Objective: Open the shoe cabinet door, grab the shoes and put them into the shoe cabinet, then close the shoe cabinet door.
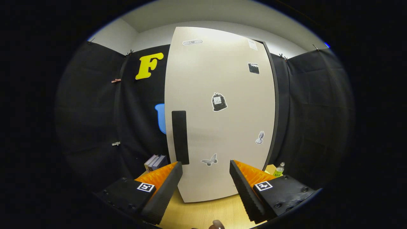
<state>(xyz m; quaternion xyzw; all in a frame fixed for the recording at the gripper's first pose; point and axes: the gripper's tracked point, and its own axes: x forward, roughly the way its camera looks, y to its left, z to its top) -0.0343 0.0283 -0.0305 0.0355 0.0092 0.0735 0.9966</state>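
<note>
The shoe cabinet [219, 114] stands upright on a light wooden floor [206, 213], straight ahead of the gripper [206, 171], and its pale door [222, 79] is shut, with only a thin dark edge of the cabinet body showing along the door's right side. The gripper's two fingers are spread wide apart with nothing between them, their tips reaching the lower part of the door without visibly touching it. A tall dark recessed handle [180, 137] sits near the door's left edge, just above the tip of the left finger. Several stickers dot the door: a black bag-shaped sticker [219, 102] near its middle, a butterfly sticker [209, 160] low down between the fingertips, a small bust sticker [260, 137] toward the door's right edge, and a small dark square sticker [253, 68] higher up on the right. To the left of the cabinet, a few books [155, 162] stand against the black cloth wall. To the cabinet's right, a small clear bottle [279, 170] stands on the floor beyond the right finger. No shoes can be made out.
</note>
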